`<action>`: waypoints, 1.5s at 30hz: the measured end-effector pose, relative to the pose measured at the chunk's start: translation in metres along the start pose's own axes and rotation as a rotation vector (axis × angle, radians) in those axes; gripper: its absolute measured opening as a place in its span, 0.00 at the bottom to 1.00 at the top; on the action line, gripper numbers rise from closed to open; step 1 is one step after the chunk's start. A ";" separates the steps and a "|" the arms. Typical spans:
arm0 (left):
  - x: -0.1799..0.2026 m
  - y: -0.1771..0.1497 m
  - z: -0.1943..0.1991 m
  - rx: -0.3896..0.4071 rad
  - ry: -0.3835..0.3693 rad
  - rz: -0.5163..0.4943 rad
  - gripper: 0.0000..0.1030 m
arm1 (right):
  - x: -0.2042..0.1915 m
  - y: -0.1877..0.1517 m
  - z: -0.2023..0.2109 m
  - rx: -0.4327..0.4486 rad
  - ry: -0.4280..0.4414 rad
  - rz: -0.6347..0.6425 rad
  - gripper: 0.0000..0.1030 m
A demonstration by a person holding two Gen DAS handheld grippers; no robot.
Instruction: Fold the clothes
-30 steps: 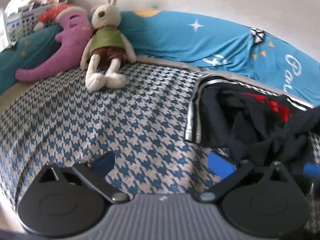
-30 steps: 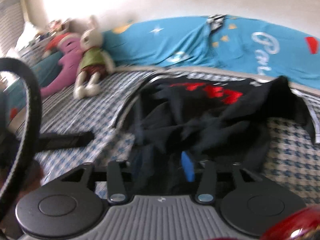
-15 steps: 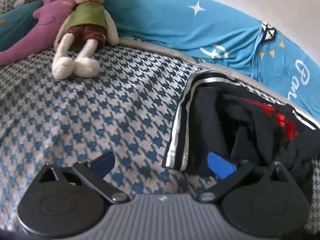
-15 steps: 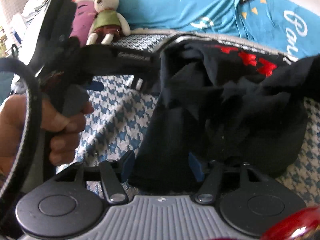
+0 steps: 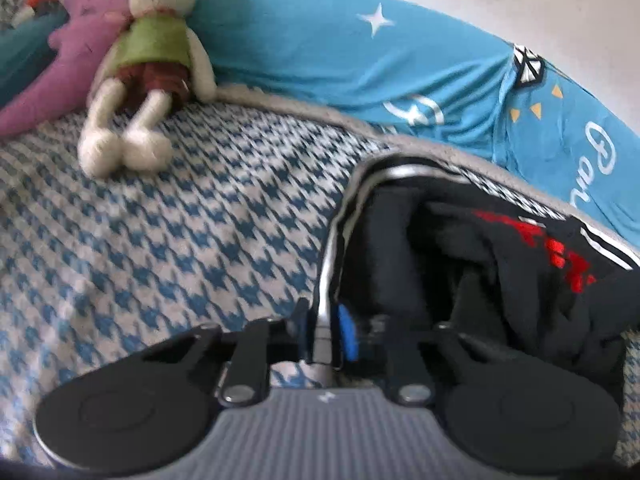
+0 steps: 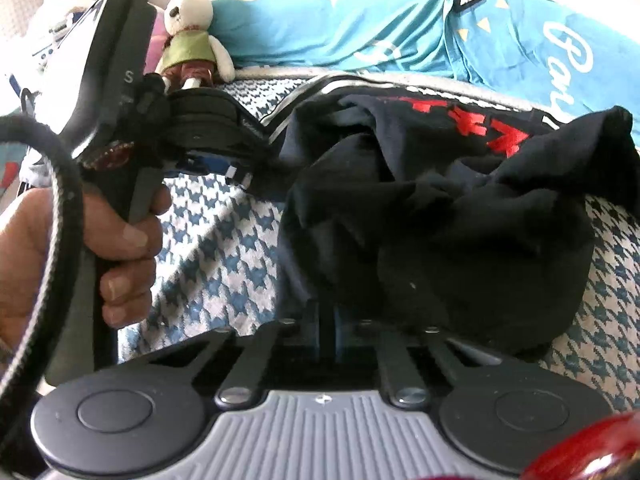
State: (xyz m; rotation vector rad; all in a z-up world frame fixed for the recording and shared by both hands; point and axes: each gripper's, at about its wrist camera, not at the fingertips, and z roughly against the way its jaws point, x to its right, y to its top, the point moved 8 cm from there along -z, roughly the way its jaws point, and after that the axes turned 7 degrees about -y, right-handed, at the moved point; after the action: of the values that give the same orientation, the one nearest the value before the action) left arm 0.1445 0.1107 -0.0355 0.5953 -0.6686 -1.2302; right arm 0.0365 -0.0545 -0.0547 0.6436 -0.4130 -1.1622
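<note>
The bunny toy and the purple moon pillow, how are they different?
The bunny toy is cream-white with a green top and reddish shorts; the purple moon pillow is one solid purple with a red cap. The bunny toy has long dangling legs and round feet; the moon pillow is one curved piece tapering to a point. Both are soft and lean side by side at the bed's far edge.

Left gripper (image 5: 326, 336): black linkage arms with silver pivot screws, two round black discs either side, grey ribbed centre plate with a small white mark, blue pads on the fingers (image 5: 347, 338). Right gripper (image 6: 328, 330): same build, black discs with raised inner circles, silver screws, grey ribbed plate, small white logo; glossy dark-red rounded part at lower right corner. Left hand (image 6: 100, 240) bare, no sleeve visible, around a black handle; thick black cable with a pale stripe loops past it. White "S" printed on the black housing.
</note>
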 end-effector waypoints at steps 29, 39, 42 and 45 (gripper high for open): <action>-0.069 0.076 0.041 0.134 0.163 0.004 0.69 | -0.081 0.024 0.051 0.136 0.403 0.116 0.27; -0.020 0.043 0.045 0.050 0.025 -0.064 0.88 | -0.002 0.050 0.039 0.160 0.120 -0.062 0.27; -0.006 0.031 0.047 0.036 0.004 -0.112 0.90 | 0.030 0.061 0.037 0.179 0.047 -0.126 0.28; 0.006 0.021 0.047 0.021 -0.003 -0.146 0.91 | 0.063 0.072 0.041 0.200 -0.010 -0.194 0.28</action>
State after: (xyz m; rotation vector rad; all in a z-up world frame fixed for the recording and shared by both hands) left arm 0.1243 0.1068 0.0119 0.6697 -0.6500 -1.3610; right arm 0.0848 -0.1059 0.0214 0.8673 -0.4874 -1.3188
